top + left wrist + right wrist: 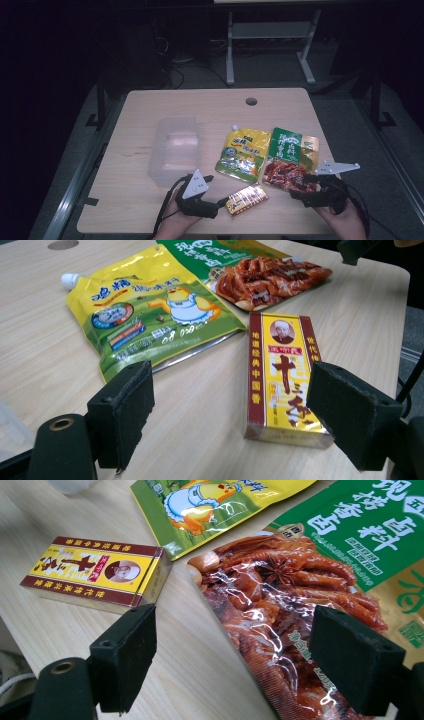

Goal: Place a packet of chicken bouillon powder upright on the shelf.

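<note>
On the wooden table (150, 105) lie a yellow spouted pouch (243, 152), a green-and-red food pouch (290, 160) and a small yellow-and-red box (246, 199). My left gripper (216, 190) rests near the front edge, open, just left of the box. In the left gripper view the box (280, 375) lies flat close to the right jaw of that gripper (235, 405), with bare wood between the pads. My right gripper (300, 186) is open at the near end of the green-and-red pouch. In the right gripper view that pouch (300, 595) lies under and between the spread jaws of the gripper (235, 655).
A clear plastic container (175, 150) stands left of the pouches. A round cable hole (251, 101) is near the far edge of the table. The yellow pouch (150, 315) and the box (95, 570) lie close together.
</note>
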Demonstrator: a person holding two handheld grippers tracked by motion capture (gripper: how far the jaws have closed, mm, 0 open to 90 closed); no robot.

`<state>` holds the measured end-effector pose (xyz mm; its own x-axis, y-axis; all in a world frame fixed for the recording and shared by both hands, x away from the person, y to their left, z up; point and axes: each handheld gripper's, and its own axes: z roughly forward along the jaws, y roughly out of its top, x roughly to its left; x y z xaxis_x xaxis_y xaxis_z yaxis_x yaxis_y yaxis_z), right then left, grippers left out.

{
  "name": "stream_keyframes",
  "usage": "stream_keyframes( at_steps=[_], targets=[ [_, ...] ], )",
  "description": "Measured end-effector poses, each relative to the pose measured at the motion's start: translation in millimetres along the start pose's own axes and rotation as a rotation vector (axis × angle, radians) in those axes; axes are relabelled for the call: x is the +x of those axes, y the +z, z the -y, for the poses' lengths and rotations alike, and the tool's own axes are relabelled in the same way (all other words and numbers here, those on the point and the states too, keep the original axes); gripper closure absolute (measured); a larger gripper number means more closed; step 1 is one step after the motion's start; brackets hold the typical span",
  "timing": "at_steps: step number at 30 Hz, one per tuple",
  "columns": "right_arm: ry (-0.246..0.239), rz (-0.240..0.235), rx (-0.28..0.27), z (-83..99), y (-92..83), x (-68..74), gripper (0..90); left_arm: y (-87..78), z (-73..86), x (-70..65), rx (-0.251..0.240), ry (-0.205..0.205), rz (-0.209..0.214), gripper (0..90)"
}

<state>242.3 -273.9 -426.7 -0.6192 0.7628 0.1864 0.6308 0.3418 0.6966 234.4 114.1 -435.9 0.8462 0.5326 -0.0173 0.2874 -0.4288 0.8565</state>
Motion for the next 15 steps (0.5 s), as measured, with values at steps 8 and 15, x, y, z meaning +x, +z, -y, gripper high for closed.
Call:
stream_keyframes(
  at_steps=[8,15],
  targets=[
    [0.036,-0.048,-0.029,-7.4,-0.2,-7.1,16.3,3.7,-6.5,3.1,-0.010,-0.013,-0.017,19.2],
    [0.038,-0.039,-0.029,-24.3,1.0,-11.3,15.1,7.6,-18.2,7.8,0.003,-0.004,-0.033,23.6]
  ],
)
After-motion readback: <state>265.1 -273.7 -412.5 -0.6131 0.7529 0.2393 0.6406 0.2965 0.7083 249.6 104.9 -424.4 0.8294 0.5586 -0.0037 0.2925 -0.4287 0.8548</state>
